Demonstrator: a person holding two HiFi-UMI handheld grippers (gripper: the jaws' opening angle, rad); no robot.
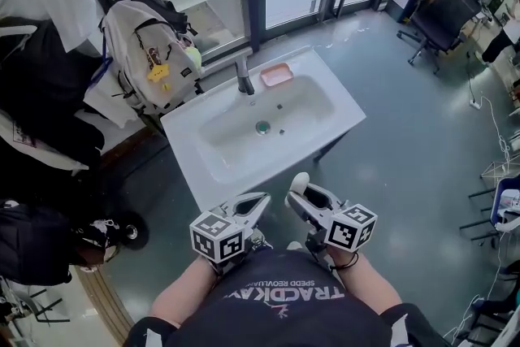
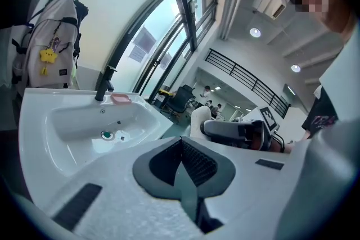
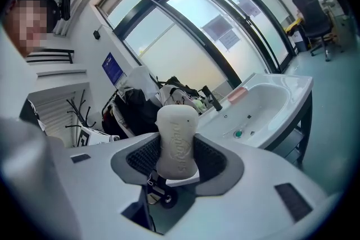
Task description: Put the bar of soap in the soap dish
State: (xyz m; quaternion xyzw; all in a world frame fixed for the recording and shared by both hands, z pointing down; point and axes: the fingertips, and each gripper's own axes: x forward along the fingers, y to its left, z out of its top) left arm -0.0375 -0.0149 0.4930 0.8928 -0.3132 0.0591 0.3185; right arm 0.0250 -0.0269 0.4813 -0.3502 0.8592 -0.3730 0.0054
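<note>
soap (image 3: 176, 137) sticks lengthwise out of right gripper (image 3: 179, 163).

A white sink (image 1: 341, 114) stands on dark legs (image 1: 329, 149) on a grey-green floor (image 1: 406, 142). On its back rim sits a pink dish (image 1: 276, 75), just beside the dark tap (image 1: 244, 77) (to the tap's right in the head view), both upright and close to the rim's far edge. In the bowl a green-ringed drain (image 1: 262, 127) lies at the middle, with two small dark specks near it. Well apart from the sink, a black chair (image 1: 443, 16) stands on the floor, and a pale cable (image 1: 487, 114) trails along it at the right
</note>
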